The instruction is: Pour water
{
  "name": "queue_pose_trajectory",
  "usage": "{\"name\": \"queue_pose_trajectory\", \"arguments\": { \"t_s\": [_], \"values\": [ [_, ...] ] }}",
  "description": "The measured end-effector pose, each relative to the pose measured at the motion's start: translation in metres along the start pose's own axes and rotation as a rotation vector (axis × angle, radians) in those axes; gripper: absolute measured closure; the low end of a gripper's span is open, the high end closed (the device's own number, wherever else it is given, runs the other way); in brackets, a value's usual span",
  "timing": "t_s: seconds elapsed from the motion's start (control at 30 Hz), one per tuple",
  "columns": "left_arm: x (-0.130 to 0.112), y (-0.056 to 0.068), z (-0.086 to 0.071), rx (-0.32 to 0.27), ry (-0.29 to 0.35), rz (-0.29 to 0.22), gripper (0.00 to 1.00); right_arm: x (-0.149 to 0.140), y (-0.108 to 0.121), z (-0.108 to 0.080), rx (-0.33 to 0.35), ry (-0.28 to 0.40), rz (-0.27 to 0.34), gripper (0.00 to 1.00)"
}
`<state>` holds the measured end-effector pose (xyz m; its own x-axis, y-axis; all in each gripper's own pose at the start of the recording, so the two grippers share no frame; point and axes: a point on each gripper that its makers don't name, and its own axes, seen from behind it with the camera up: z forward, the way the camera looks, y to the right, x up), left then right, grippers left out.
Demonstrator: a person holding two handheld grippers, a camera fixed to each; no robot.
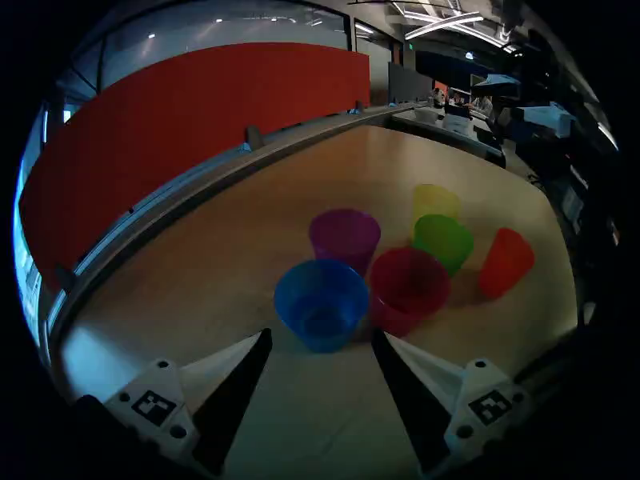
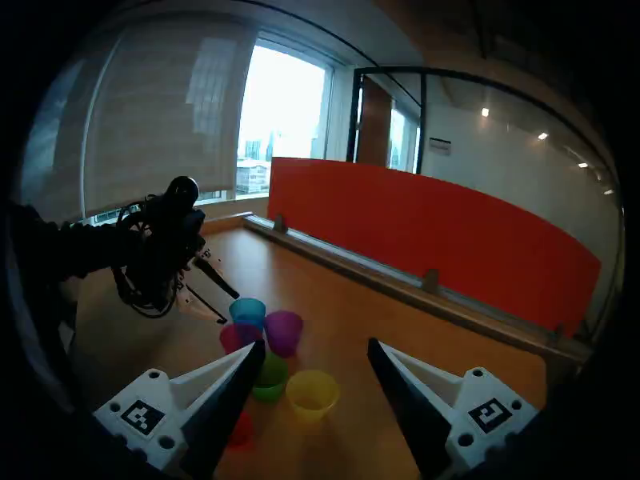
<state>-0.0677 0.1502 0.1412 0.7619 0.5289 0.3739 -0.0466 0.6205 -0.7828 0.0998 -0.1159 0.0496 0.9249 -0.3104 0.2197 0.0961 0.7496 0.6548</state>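
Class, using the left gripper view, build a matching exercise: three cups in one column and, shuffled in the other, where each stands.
Column one:
1. blue cup
2. yellow cup
3. orange cup

Column two:
A. just behind the green cup
B. off to the right of the other cups
C. nearest the open left claw

Pairs: 1-C, 2-A, 3-B.

Orange cup [image 2: 240, 428] half behind the right tool [image 2: 316, 344]

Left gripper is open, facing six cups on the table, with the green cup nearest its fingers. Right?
No. The blue cup is nearest the left gripper, as the left gripper view shows; the green cup stands farther back. The rest holds.
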Motion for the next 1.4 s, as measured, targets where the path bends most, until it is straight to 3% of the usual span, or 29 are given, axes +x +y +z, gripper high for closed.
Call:
{"name": "queue_pose_trajectory", "arguments": {
  "t_s": [0.5, 0.9, 1.23, 1.4],
  "values": [
    [0.006, 0.001, 0.027, -0.026, -0.031, 0.026, 0.07, -0.008, 0.005, 0.007, 0.002, -0.011, 0.01, 0.01],
    [0.013, 0.0, 0.037, -0.033, -0.023, 0.032, 0.07, -0.013, 0.009, 0.009, -0.002, -0.016, 0.018, 0.01],
    [0.012, -0.002, 0.043, -0.017, -0.026, 0.073, 0.07, -0.015, 0.011, 0.009, -0.003, -0.02, 0.02, 0.01],
    [0.013, -0.002, 0.046, -0.016, -0.013, 0.073, 0.12, -0.016, 0.011, 0.008, -0.003, -0.021, 0.018, 0.01]
  ]
}}
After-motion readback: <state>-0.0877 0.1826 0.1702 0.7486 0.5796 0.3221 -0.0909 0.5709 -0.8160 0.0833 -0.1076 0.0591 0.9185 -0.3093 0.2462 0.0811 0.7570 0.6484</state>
